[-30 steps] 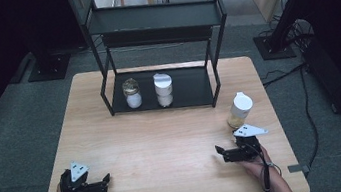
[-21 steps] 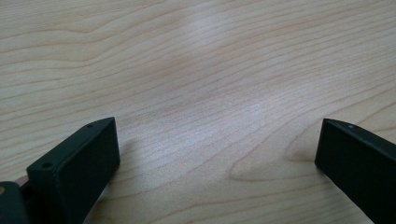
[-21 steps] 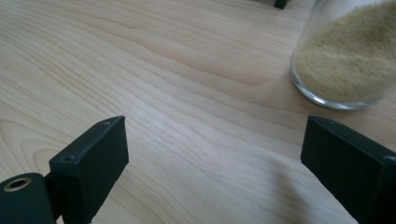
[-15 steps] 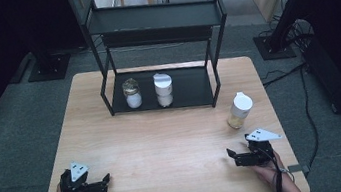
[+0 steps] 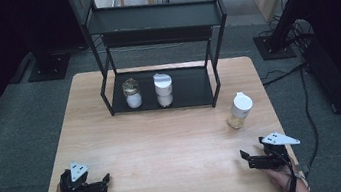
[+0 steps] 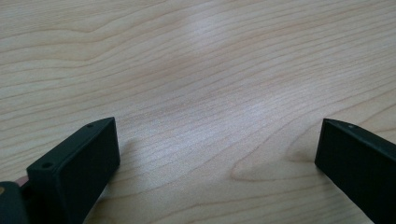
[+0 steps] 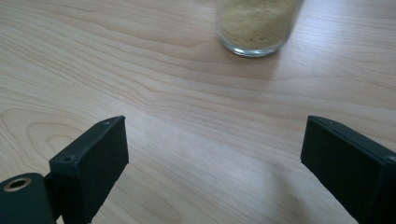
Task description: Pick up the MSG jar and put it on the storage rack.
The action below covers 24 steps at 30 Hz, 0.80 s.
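A glass jar (image 5: pixel 238 110) with a white lid and yellowish grains stands on the wooden table (image 5: pixel 164 137) at the right, its base also seen in the right gripper view as the jar (image 7: pixel 256 25). My right gripper (image 5: pixel 246 158) rests near the front right edge, open and empty, its jaws wide apart (image 7: pixel 212 163) with the jar beyond them. My left gripper (image 5: pixel 104 182) lies at the front left, open (image 6: pixel 217 149), with bare wood between its jaws. Two more jars, one with a gold lid (image 5: pixel 131 93) and one with a white lid (image 5: pixel 163 89), stand on the black rack's lower shelf (image 5: pixel 188 91).
The black two-tier metal rack (image 5: pixel 158 22) stands at the back of the table. Dark stands and cables (image 5: pixel 301 67) lie on the grey floor around it. A person's hands hold both grippers at the front edge.
My right gripper has drawn back from the jar toward the front right edge. The left gripper has not moved.
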Each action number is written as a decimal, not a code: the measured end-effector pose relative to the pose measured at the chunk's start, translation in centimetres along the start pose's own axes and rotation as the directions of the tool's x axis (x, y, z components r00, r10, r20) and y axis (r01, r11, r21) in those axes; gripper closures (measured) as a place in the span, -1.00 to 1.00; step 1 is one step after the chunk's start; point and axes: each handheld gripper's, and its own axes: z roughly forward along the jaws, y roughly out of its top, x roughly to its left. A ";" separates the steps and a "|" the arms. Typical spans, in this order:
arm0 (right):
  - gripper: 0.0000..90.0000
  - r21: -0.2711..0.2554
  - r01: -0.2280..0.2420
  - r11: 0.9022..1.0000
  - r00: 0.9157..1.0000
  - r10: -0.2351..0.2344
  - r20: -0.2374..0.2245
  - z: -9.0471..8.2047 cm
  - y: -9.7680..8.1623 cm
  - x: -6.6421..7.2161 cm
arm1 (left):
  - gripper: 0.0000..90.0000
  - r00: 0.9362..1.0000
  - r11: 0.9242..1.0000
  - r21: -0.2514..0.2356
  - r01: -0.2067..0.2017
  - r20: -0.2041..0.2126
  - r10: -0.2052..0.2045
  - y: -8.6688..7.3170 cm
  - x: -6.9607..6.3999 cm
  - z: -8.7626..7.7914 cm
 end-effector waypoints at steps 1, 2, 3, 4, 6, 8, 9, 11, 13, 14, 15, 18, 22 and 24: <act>-0.84 -0.001 -0.004 1.000 1.000 0.004 0.007 -0.2 -0.1 -0.2 | -1.00 1.000 1.000 0.000 0.000 0.000 0.000 0.0 0.0 0.0; -0.84 -0.001 -0.005 1.000 1.000 0.005 0.016 -0.4 -0.3 -0.4 | -1.00 1.000 1.000 0.000 0.000 -0.001 0.000 0.0 0.0 0.0; -0.84 -0.003 -0.007 1.000 1.000 0.007 0.024 -0.7 -0.5 -0.6 | -1.00 1.000 1.000 0.000 0.000 0.000 0.000 0.0 0.0 0.0; -0.84 -0.003 -0.010 1.000 0.999 0.010 0.032 -0.9 -0.7 -0.8 | -1.00 1.000 1.000 0.001 0.002 -0.001 -0.002 0.0 0.0 0.0; -0.84 -0.008 -0.023 1.000 0.999 0.024 0.040 -1.4 -1.0 -1.4 | -1.00 1.000 1.000 0.000 0.002 -0.001 -0.002 0.0 0.0 0.0; -0.84 -0.010 -0.036 0.999 0.998 0.036 0.051 -1.9 -1.4 -1.8 | -1.00 1.000 1.000 0.001 0.002 -0.001 -0.002 0.0 0.0 0.0; -0.84 -0.011 -0.043 0.999 0.997 0.044 0.056 -2.2 -1.6 -2.0 | -1.00 1.000 1.000 0.001 0.002 -0.001 -0.002 0.0 0.0 0.0; -0.84 -0.013 -0.048 0.999 0.997 0.048 0.062 -2.6 -1.9 -2.4 | -1.00 1.000 1.000 0.001 0.002 -0.002 -0.002 0.0 0.0 0.0; -0.84 -0.011 -0.048 0.999 0.996 0.049 0.070 -3.0 -2.1 -2.7 | -1.00 1.000 1.000 0.001 0.002 -0.003 -0.002 0.0 0.0 0.0; -0.84 -0.010 -0.049 0.999 0.996 0.050 0.074 -3.1 -2.3 -2.8 | -1.00 1.000 1.000 0.001 0.003 -0.003 -0.003 0.0 0.0 0.0; -0.84 -0.011 -0.051 0.999 0.996 0.051 0.077 -3.2 -2.4 -2.9 | -1.00 1.000 1.000 0.001 0.002 -0.003 -0.002 0.0 0.0 0.0; -0.84 -0.011 -0.058 0.998 0.995 0.059 0.080 -3.6 -2.6 -3.2 | -1.00 1.000 1.000 0.001 0.003 -0.004 -0.003 0.0 0.0 0.0; -0.84 -0.012 -0.060 0.998 0.994 0.061 0.089 -4.0 -2.9 -3.4 | -1.00 1.000 1.000 0.001 0.005 -0.006 -0.005 0.0 0.0 0.0; -0.84 -0.014 -0.063 0.998 0.994 0.064 0.093 -4.2 -3.1 -3.5 | -1.00 1.000 1.000 0.001 0.005 -0.007 -0.005 0.0 0.0 0.0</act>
